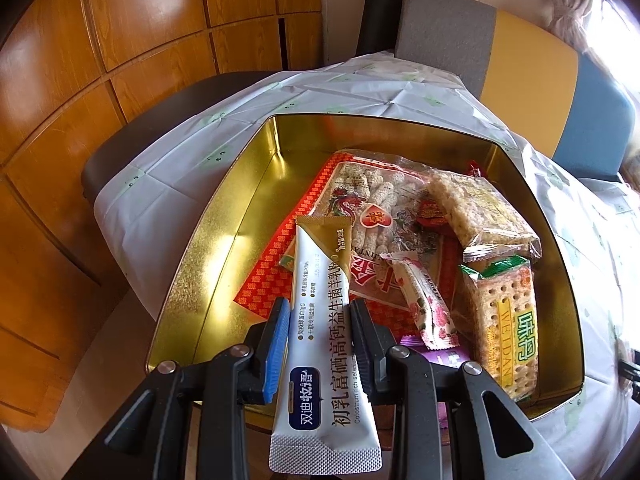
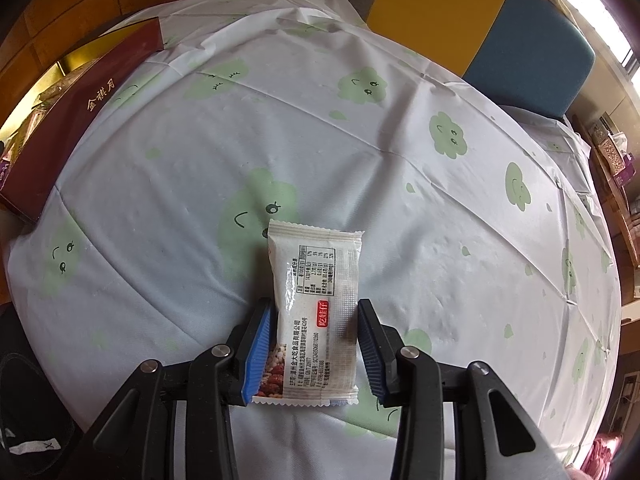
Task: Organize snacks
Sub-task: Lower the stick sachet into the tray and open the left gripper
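Observation:
My left gripper (image 1: 318, 312) is shut on a long white and gold milk powder stick (image 1: 320, 344) and holds it over the near left part of a gold tin box (image 1: 212, 240). The box holds a bag of puffed rice sticks (image 1: 380, 216), a rice cake pack (image 1: 480, 208), a Weidan cracker pack (image 1: 500, 328), a pink flowered bar (image 1: 428, 308) and a purple packet (image 1: 444, 360). My right gripper (image 2: 316, 316) is shut on a white snack bar packet (image 2: 316, 312) just above the tablecloth (image 2: 400, 140).
The box's dark red outer wall (image 2: 80, 108) stands at the table's left in the right wrist view. Chairs with grey, yellow and blue backs (image 2: 480, 32) stand behind the table. Wooden cabinet panels (image 1: 100, 40) rise at the left.

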The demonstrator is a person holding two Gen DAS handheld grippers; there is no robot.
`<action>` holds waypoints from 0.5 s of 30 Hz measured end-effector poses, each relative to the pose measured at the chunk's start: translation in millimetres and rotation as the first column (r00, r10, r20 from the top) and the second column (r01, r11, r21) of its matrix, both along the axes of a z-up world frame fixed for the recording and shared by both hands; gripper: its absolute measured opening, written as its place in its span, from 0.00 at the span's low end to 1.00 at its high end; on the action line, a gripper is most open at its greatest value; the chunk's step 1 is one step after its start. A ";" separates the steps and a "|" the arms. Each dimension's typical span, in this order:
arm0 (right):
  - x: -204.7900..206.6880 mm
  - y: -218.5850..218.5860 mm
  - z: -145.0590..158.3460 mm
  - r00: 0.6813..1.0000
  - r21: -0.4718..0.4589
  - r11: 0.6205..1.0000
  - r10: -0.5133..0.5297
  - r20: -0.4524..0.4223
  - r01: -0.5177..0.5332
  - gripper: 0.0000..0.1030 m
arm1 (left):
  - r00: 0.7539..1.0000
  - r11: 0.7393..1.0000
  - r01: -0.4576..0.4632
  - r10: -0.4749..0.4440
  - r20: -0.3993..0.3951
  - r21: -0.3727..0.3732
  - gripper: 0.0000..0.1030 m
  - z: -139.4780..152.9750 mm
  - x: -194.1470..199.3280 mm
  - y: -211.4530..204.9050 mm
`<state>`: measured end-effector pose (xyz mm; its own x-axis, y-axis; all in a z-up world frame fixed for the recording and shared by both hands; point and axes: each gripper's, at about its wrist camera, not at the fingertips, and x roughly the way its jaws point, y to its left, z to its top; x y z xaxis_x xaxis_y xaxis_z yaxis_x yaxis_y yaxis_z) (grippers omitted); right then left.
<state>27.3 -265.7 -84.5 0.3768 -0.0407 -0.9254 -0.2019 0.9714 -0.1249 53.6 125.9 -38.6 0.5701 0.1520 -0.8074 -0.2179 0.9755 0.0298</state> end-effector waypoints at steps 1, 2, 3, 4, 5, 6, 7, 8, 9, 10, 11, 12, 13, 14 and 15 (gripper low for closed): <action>0.4 0.2 0.2 1.000 0.000 1.000 -0.004 -0.002 0.004 0.39 | 1.000 1.000 0.000 0.000 0.001 -0.003 0.30 0.1 0.0 0.6; 0.8 0.4 0.4 1.000 0.000 1.000 -0.012 -0.003 0.012 0.38 | 1.000 1.000 -0.001 0.001 0.001 -0.006 0.30 0.0 0.2 1.7; 0.9 0.6 0.3 1.000 0.000 1.000 -0.019 -0.002 0.019 0.37 | 1.000 1.000 -0.002 0.002 0.001 -0.008 0.30 0.0 0.1 2.1; 1.1 1.1 0.3 1.000 -0.004 1.000 -0.022 0.002 0.022 0.37 | 1.000 1.000 0.000 0.000 0.002 -0.008 0.30 0.1 -0.1 2.1; 1.1 1.5 0.3 1.000 -0.009 1.000 -0.026 0.006 0.026 0.37 | 1.000 1.000 0.002 -0.002 0.003 -0.008 0.30 0.4 -0.5 2.0; 1.2 1.5 0.1 0.999 -0.010 0.999 -0.031 0.008 0.031 0.37 | 1.000 1.000 0.004 -0.004 0.004 -0.012 0.30 0.7 -1.2 1.9; 1.5 1.5 0.2 0.999 -0.010 0.999 -0.038 0.009 0.038 0.36 | 1.000 1.000 0.006 -0.006 0.005 -0.018 0.30 1.1 -1.8 2.2; 1.7 1.5 0.3 0.999 -0.009 0.999 -0.044 0.010 0.044 0.36 | 1.000 1.000 0.006 -0.006 0.007 -0.021 0.30 1.6 -2.7 2.3; 1.8 1.4 0.2 0.999 -0.009 0.999 -0.048 0.010 0.048 0.36 | 1.000 1.000 0.006 -0.006 0.012 -0.022 0.30 2.4 -3.7 2.3; 1.9 1.4 0.1 0.999 -0.009 0.999 -0.051 0.011 0.051 0.36 | 1.000 1.000 0.007 -0.007 0.017 -0.023 0.30 3.5 -4.7 2.4; 2.5 1.0 0.1 0.998 -0.009 0.998 -0.056 0.012 0.056 0.36 | 1.000 1.000 0.007 -0.006 0.023 -0.025 0.30 4.9 -5.9 2.7; 2.4 0.9 -0.1 0.998 -0.007 0.998 -0.061 0.012 0.061 0.36 | 0.999 0.999 0.005 -0.004 0.031 -0.033 0.30 7.0 -7.3 3.5; 2.9 0.6 0.0 0.998 -0.006 0.998 -0.067 0.012 0.067 0.36 | 0.999 0.999 0.005 -0.003 0.040 -0.039 0.30 9.2 -8.8 4.1; 3.4 0.4 0.2 0.997 -0.005 0.997 -0.073 0.012 0.073 0.36 | 0.999 0.999 0.004 -0.002 0.046 -0.041 0.30 11.4 -9.9 4.7; 3.9 0.0 0.5 0.997 -0.004 0.997 -0.078 0.011 0.078 0.36 | 0.999 0.999 0.002 0.000 0.051 -0.042 0.30 13.0 -10.9 5.5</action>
